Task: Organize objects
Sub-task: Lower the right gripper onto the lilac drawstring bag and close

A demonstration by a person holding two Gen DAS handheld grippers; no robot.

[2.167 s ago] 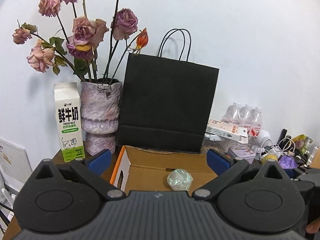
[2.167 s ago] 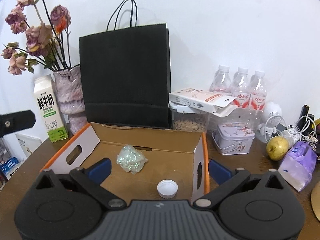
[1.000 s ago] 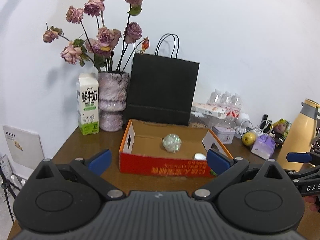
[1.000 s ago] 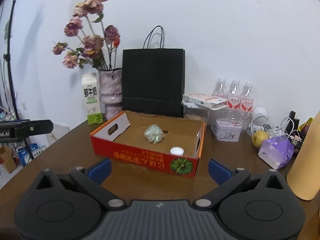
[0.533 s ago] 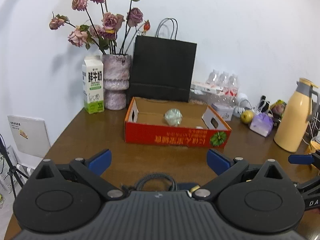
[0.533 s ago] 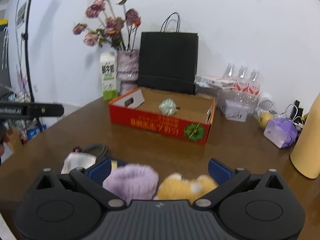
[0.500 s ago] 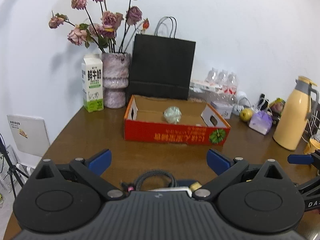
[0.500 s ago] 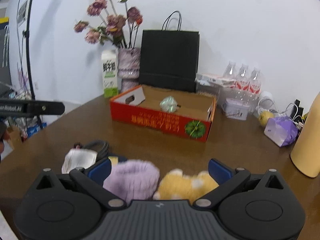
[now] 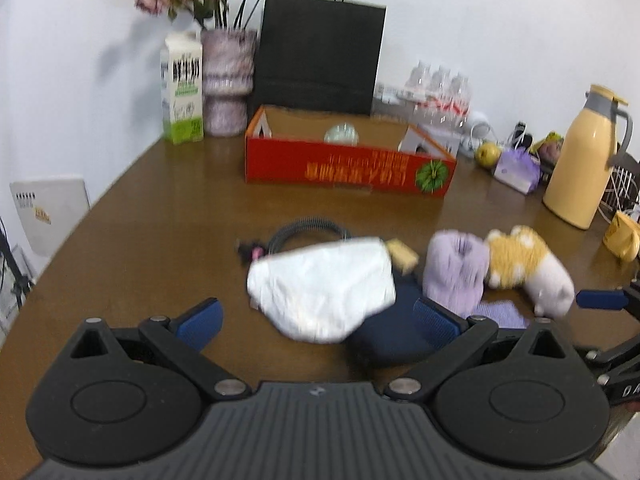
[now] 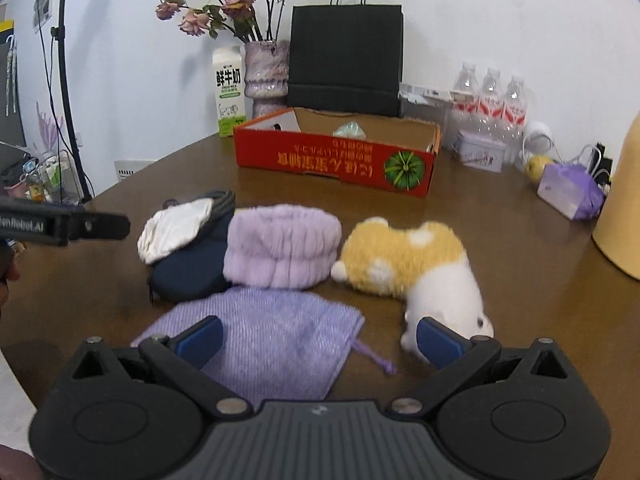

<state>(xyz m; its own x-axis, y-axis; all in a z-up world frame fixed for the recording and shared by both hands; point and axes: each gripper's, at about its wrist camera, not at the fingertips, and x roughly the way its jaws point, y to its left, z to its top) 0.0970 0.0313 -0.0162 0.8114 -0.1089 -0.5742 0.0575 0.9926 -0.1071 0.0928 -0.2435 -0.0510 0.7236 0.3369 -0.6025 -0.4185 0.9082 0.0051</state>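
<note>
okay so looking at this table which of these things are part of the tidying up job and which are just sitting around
Probably part of the job: red box, white pouch, navy case, purple headband, purple knit bag, plush toy, both open tools, left and right.

Just lying about: milk carton, vase, black bag, water bottles, thermos.

Setting. A plain white wall (image 10: 480, 8) closes the scene far ahead of the fingers. A brown wooden table (image 9: 160, 216) with a rounded edge spreads forward from beneath the fingers to that wall; its polished top carries soft reflections under even, diffuse light. Beyond the table edge to the left of the fingers, a black stand pole (image 10: 66, 80) rises against the wall, with a wire rack (image 10: 48, 176) at its foot and a white wall socket (image 10: 132, 168) low on the wall. A white panel (image 9: 48, 212) stands below the table's left edge.
</note>
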